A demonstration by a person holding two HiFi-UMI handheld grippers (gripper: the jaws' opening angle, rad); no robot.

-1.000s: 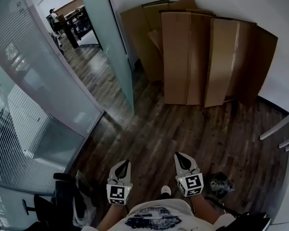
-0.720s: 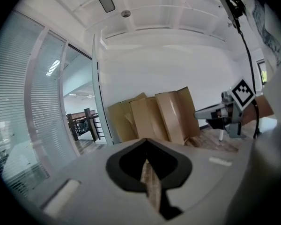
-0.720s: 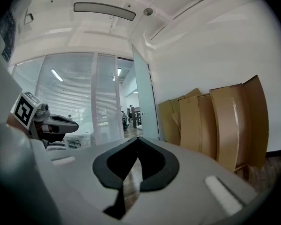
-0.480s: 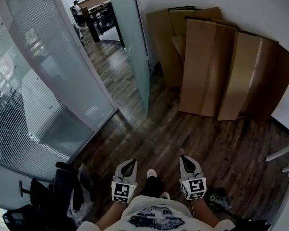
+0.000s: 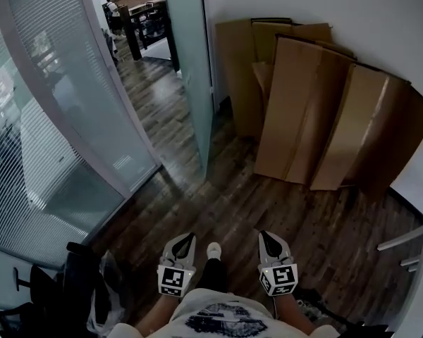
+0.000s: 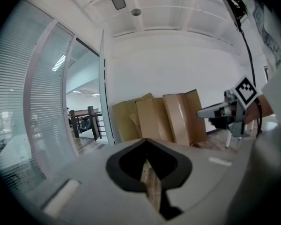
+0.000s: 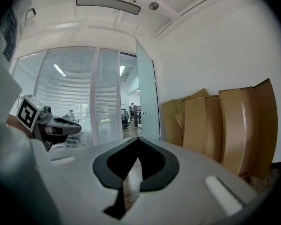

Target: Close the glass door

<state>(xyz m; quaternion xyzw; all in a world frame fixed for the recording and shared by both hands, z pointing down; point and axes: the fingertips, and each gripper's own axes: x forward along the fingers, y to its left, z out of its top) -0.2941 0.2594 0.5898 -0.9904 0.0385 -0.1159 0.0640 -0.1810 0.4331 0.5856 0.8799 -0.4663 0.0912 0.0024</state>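
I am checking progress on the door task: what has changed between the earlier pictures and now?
The person has stepped toward the doorway: the glass door and cardboard sheets look nearer, and a shoe has come forward between the grippers. Nothing was grasped or released. The left gripper and right gripper stay shut and empty; the door stays open.

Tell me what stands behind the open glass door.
Flattened cardboard sheets lean against the white wall behind the glass door. The door itself hides the strip of wall and floor directly behind it, so anything else there cannot be seen.
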